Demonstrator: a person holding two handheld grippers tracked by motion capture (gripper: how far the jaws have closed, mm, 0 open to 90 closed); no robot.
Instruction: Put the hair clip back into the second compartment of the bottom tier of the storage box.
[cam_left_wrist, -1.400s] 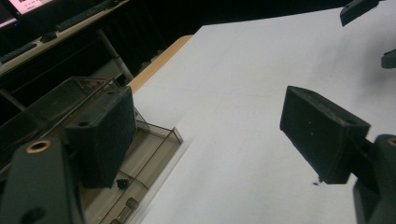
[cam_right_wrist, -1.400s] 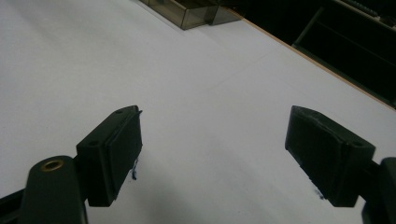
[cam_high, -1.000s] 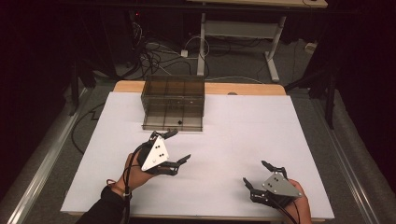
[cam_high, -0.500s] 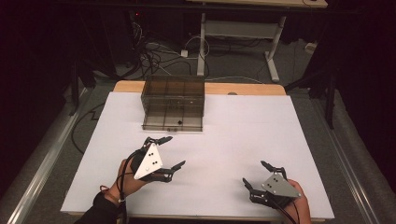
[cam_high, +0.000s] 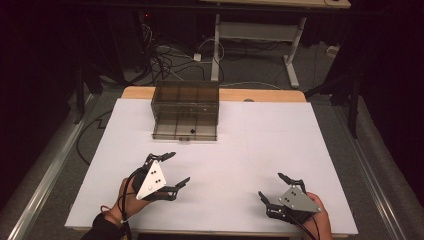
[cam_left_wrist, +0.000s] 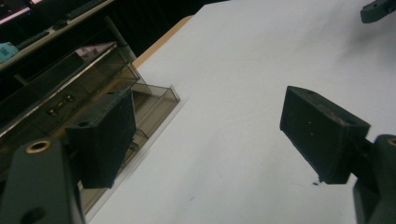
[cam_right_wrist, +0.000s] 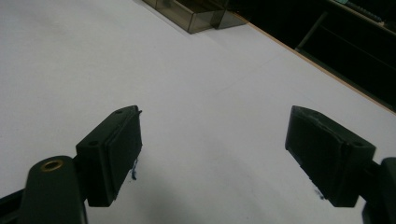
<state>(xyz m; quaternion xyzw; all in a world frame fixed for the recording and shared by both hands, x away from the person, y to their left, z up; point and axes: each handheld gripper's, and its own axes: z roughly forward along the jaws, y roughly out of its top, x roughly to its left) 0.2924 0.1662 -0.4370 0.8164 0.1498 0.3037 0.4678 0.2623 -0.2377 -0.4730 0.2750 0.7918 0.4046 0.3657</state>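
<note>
A smoky see-through drawer box stands at the back middle of the white table sheet, and its lowest drawer juts out a little with a small dark speck inside. My left gripper hovers open in front of the box at near left, nothing between its jaws. In the left gripper view the gripper is wide open, with the box to its left. My right gripper rests open near the front right edge. The right gripper view has the gripper empty over bare sheet, the box far ahead.
A wooden table edge runs behind the sheet. Beyond it, cables lie on the floor beside a desk frame. Metal rails flank the table. The other gripper's tip shows at the top right of the left gripper view.
My left gripper has drifted slightly toward the near left, away from the box, staying open. The right gripper has barely moved.
</note>
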